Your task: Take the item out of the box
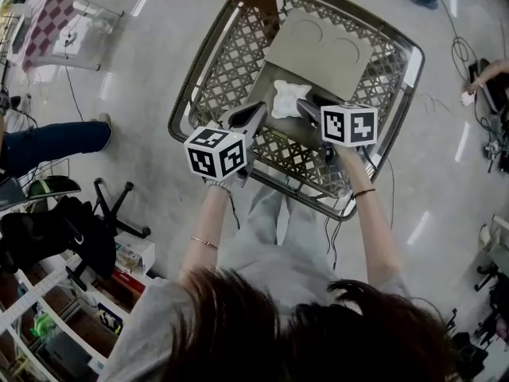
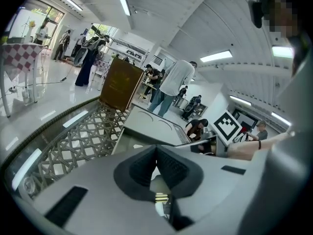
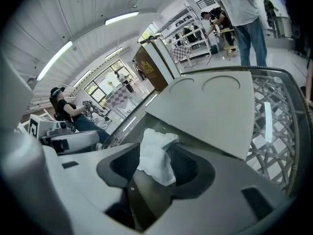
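A metal lattice basket (image 1: 231,54) stands on a glossy floor (image 1: 135,86), with a checkered tablecloth (image 1: 44,22) well apart at upper left.

Item (image 1: 287,99) in box (image 1: 318,50) inside basket (image 1: 221,78), left gripper (image 1: 256,110) at its left, right gripper (image 1: 307,107) at its right

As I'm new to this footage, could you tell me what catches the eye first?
A crumpled white item lies in the open grey box inside a metal lattice cart. The right gripper straddles it with jaws apart; the left gripper is shut beside it.
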The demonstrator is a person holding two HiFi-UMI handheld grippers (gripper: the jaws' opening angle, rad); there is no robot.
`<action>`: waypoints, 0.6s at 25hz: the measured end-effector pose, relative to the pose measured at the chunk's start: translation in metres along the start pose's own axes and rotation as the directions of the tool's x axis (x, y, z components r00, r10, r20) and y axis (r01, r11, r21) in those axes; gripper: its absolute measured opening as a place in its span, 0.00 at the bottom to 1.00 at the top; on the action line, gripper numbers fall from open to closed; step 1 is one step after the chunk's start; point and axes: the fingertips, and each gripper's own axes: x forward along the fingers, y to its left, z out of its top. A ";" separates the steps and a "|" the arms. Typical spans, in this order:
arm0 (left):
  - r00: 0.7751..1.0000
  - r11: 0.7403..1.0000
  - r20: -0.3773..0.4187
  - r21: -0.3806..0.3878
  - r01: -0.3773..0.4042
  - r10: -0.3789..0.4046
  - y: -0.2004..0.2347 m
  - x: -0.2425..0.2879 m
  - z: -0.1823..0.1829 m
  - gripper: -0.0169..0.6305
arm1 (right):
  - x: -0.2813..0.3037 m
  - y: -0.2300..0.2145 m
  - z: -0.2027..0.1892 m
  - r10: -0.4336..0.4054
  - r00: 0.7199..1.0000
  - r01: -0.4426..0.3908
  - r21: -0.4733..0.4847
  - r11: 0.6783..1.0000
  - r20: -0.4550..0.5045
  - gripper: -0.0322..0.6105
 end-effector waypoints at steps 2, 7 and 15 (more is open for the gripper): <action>1.000 1.000 -0.005 0.000 0.003 -0.003 -0.001 0.002 -0.003 0.05 | 0.006 -0.004 -0.001 -0.017 1.000 0.017 0.011 1.000 -0.026 0.37; 1.000 1.000 -0.004 -0.010 0.004 -0.004 -0.001 0.006 -0.006 0.05 | 0.017 -0.009 -0.002 -0.074 0.991 0.073 -0.013 0.997 -0.113 0.37; 1.000 1.000 0.008 -0.023 0.003 -0.003 -0.002 0.009 -0.005 0.05 | 0.033 -0.015 -0.009 -0.143 0.963 0.140 -0.033 0.990 -0.228 0.34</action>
